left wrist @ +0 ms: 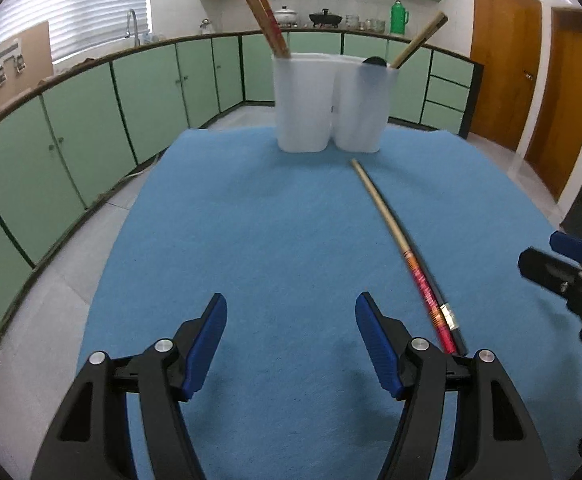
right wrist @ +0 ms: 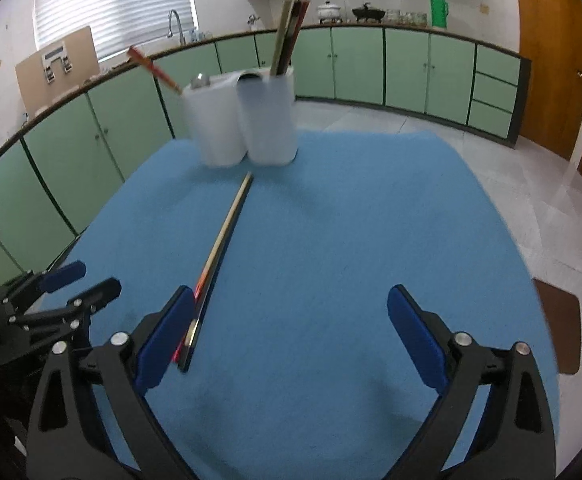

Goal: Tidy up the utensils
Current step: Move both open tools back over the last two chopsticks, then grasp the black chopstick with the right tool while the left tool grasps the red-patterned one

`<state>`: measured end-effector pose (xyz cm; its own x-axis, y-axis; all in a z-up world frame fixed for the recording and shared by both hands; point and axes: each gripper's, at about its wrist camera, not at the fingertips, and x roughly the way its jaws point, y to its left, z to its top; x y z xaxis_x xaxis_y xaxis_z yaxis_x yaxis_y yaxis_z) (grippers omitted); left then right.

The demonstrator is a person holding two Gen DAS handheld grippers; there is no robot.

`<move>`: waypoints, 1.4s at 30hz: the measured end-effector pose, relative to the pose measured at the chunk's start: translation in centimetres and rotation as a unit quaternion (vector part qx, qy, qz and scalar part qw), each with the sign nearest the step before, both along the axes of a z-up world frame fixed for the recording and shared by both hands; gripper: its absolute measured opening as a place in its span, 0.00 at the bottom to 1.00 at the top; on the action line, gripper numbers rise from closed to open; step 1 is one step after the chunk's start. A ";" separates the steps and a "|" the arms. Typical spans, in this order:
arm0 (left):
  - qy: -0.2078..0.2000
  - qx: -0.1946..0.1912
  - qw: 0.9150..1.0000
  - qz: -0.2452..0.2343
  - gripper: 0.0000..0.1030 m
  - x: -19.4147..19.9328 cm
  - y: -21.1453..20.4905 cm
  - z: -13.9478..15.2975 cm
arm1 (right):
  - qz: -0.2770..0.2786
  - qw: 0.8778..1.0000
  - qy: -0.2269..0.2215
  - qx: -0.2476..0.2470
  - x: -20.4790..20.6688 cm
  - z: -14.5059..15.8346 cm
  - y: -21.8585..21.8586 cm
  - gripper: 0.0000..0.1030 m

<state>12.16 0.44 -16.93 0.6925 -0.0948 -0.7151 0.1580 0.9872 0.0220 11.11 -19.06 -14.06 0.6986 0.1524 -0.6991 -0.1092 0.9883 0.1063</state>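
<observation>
Both grippers hanging over the blue mat, nothing picked up

Left gripper (left wrist: 291, 344) has its fingers spread wide with nothing between them, same deal with the right gripper (right wrist: 291, 340). The pair of chopsticks (left wrist: 405, 258) lies flat on the blue mat (left wrist: 251, 240), pale tip pointing at the white 2-compartment holder (left wrist: 333, 100), red end just beside the right gripper's left finger (right wrist: 167, 336). More chopsticks already stand tilted in each compartment. Green cabinets (left wrist: 91, 132) run behind.
</observation>
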 end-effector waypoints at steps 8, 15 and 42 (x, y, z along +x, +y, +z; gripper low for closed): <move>0.004 0.026 1.000 0.010 0.64 -0.1 0.7 -0.2 | 0.040 0.998 0.044 -0.017 -0.6 -2.3 3.0 0.68; 0.006 0.016 1.000 0.012 0.64 0.1 1.0 -0.2 | 0.064 0.995 0.060 -0.037 -0.6 -3.2 4.9 0.64; 0.009 0.014 1.000 -0.007 0.64 -0.5 -0.4 -0.4 | 0.052 0.997 0.056 -0.025 -1.8 -3.1 3.4 0.19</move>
<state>11.69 0.09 -17.33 0.6780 -0.0839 -0.7303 0.1725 0.9839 0.0471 9.33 -15.68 -17.18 0.5978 0.1833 -0.7804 -0.2012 0.9767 0.0753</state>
